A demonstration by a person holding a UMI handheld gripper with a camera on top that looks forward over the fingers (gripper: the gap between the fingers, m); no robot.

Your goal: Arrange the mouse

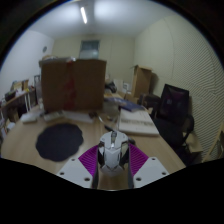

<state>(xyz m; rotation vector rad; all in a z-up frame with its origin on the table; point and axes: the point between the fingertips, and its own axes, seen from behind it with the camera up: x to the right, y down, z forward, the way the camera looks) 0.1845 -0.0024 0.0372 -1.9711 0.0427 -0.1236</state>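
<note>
A grey and white mouse (112, 153) sits between my two fingers, its nose pointing away from me. Its thin cable (112, 126) runs forward over the wooden table (25, 148). My gripper (112, 158) is shut on the mouse, with the purple pads (91, 158) pressing its two sides. A round black mouse mat (58, 140) lies on the table just ahead and to the left of the fingers. The mouse's underside is hidden, so I cannot tell whether it touches the table.
A large cardboard box (72, 82) stands at the far side of the table. Papers and small items (130, 104) lie to its right. A black chair (172, 108) stands off the table's right edge. Cluttered shelves (18, 100) are at the far left.
</note>
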